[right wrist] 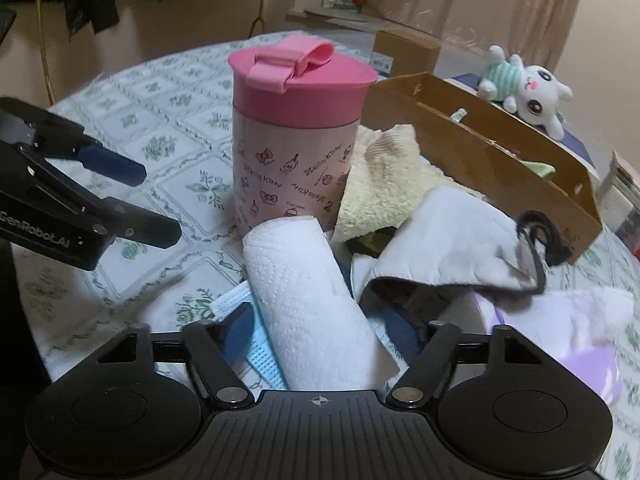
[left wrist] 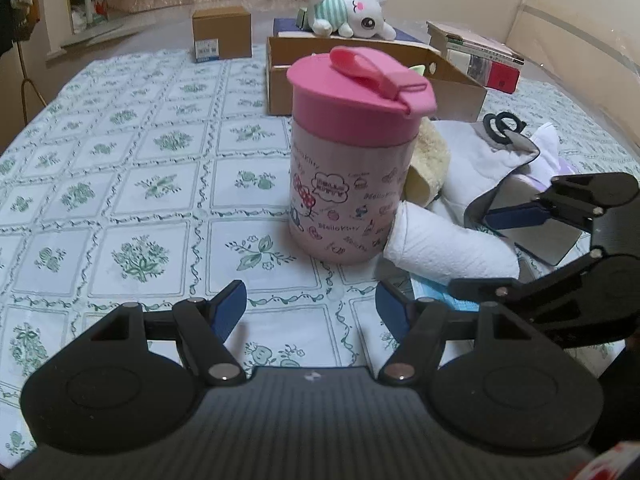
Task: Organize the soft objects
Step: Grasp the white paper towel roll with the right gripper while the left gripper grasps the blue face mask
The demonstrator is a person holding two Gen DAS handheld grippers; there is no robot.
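The paper roll (right wrist: 308,300) lies on the worktop (left wrist: 120,200) against the pink cup (left wrist: 352,160), beside a heap of cloths (right wrist: 440,220). The right gripper (right wrist: 320,330) has its fingers spread around the roll, not clearly pressing it. The left gripper (left wrist: 310,300) hovers with fingers spread and empty before the cup.

Paper towel roll (right wrist: 316,312) btwn gripper (right wrist: 324,330) fingers

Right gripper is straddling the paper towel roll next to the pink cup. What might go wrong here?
1. The paper towel roll leans against the pink cup; pulling it away may topple the cup.
2. The blue mask lies under the roll, so the right gripper may snag it too.
3. The left gripper, open nearby, might bump the cup.
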